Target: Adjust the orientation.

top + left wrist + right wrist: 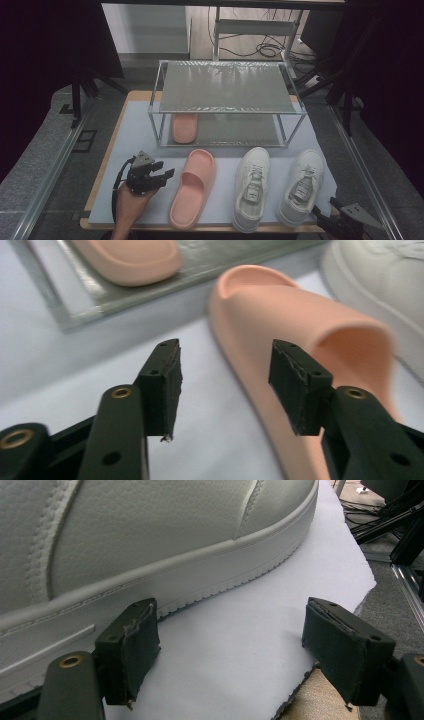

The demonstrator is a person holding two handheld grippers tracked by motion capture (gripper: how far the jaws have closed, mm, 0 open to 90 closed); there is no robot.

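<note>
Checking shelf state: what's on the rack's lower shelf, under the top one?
One pink slide lies at the left of the lower shelf of the rack. Its toe end sits under the top shelf, which is translucent, so detail there is blurred. The rest looks bare.

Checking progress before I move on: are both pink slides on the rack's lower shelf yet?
No, one pink slide lies on the lower shelf, the other pink slide on the white mat.

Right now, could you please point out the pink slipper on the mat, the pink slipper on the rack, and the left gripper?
pink slipper on the mat (pixel 192 187), high view, strap.
pink slipper on the rack (pixel 184 127), high view, footbed.
left gripper (pixel 167 175), high view, between the fingertips.
</note>
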